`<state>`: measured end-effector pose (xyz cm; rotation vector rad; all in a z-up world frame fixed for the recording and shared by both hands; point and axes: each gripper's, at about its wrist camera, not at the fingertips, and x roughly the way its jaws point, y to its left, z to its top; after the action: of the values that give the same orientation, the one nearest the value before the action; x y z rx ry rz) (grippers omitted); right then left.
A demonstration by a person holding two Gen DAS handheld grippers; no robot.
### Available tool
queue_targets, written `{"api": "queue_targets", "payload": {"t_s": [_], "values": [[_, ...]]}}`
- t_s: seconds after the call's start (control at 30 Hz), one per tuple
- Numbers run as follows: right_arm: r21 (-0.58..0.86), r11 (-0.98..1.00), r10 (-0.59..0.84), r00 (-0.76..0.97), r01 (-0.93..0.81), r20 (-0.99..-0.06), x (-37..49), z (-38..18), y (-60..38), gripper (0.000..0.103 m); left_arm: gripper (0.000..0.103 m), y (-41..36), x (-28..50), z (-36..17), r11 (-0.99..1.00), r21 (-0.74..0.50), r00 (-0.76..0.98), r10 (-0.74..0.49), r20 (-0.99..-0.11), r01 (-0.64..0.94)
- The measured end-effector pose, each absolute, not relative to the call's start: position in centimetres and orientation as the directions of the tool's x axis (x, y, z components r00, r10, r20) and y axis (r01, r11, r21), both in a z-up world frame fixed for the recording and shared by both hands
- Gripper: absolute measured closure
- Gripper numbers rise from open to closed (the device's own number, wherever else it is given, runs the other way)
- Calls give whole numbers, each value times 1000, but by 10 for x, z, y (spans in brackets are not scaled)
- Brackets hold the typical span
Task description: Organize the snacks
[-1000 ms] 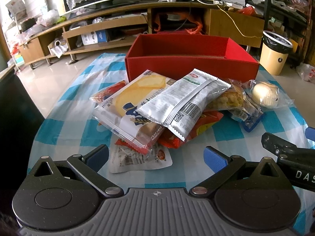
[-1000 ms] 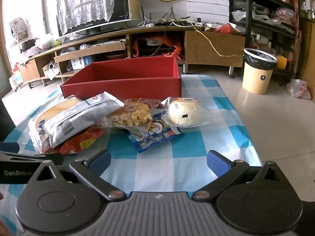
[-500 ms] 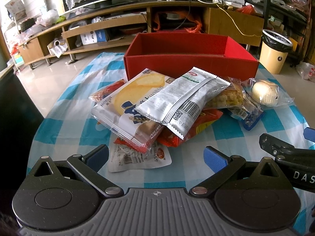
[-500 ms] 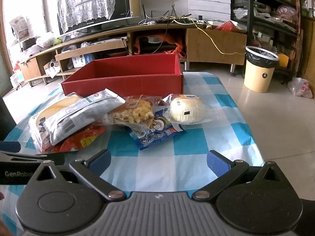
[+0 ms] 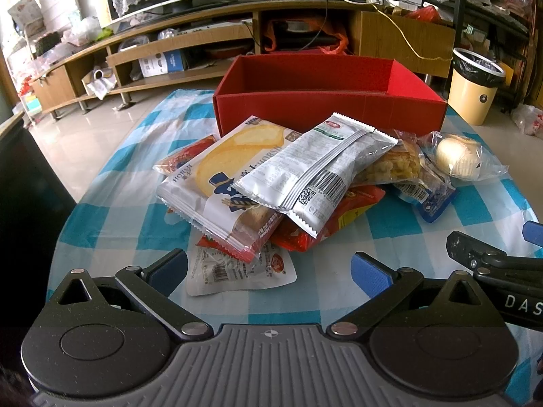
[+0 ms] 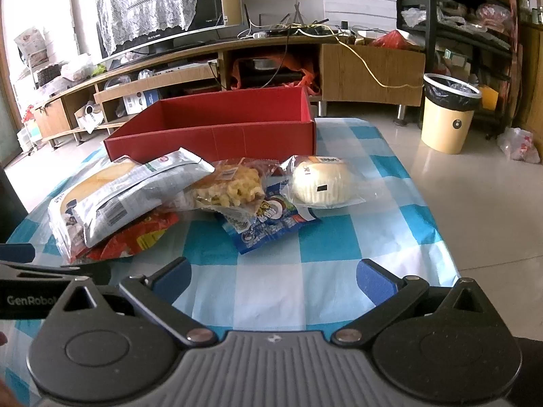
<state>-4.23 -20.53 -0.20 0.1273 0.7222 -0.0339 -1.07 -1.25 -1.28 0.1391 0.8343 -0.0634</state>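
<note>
An empty red box (image 5: 325, 108) (image 6: 217, 132) stands at the far side of the checked tablecloth (image 5: 112, 224). In front of it lies a heap of snack packets: a silver packet (image 5: 315, 173) (image 6: 135, 193) on a yellow cake packet (image 5: 230, 183), red packets (image 5: 342, 217), a clear bag of twisted snacks (image 6: 234, 188), a blue packet (image 6: 271, 227) and a wrapped white bun (image 5: 458, 159) (image 6: 322, 183). My left gripper (image 5: 268, 271) is open and empty, just short of a flat white packet (image 5: 237, 269). My right gripper (image 6: 273, 276) is open and empty over bare cloth, below the blue packet.
The table's right edge (image 6: 437, 224) drops to a tiled floor. A beige bin (image 6: 448, 115) stands on the floor at right. A long wooden TV unit (image 6: 203, 64) runs behind the table. Each gripper shows at the edge of the other's view.
Both grippers have crept a little toward the snack heap. Nothing has been picked up or shifted.
</note>
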Motion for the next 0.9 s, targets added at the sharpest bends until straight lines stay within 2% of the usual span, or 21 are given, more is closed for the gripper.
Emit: {"api": "queue_targets", "payload": {"t_s": [0.9], "values": [[118,990,24,737,76,-676,-41,-7,-206,2,0,-12,-11,-14,987,114,672,11,-741,110]]}}
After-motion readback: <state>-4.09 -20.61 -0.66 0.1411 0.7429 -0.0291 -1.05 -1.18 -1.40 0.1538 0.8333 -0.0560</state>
